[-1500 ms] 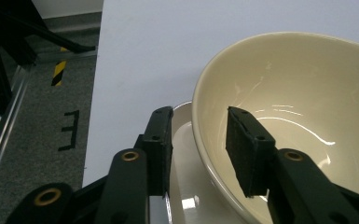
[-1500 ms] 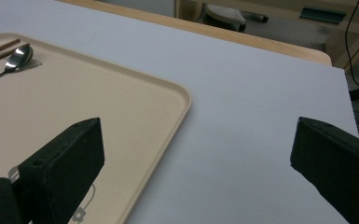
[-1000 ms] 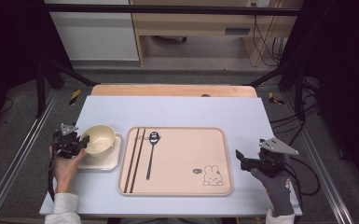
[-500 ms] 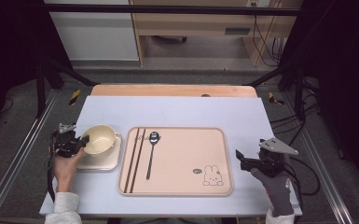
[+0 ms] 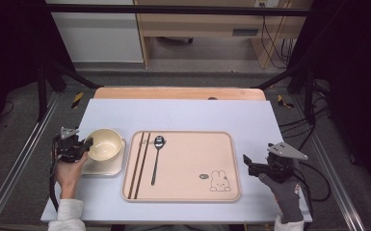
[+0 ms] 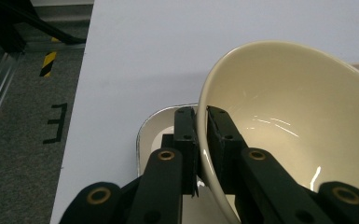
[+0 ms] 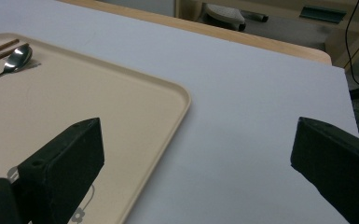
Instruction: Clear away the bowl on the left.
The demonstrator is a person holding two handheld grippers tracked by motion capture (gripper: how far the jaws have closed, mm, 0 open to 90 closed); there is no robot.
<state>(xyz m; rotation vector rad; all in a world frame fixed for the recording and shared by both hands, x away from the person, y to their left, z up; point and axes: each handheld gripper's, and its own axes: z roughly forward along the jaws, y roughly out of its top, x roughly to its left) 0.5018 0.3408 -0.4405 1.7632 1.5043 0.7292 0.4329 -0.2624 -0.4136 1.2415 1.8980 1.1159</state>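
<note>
Right, your left gripper (image 6: 201,122) has just been closing and now pinches the rim of the cream bowl (image 5: 104,143), which sits on the small plate (image 5: 116,165) at nine o'clock of the tray (image 5: 188,192). Your right gripper (image 7: 196,154) hangs wide open, holding nothing, at three o'clock.

A cream bowl (image 5: 104,143), empty and glossy inside, sits tilted on a pale square plate (image 5: 110,166), at 9 o'clock of the tray.
</note>
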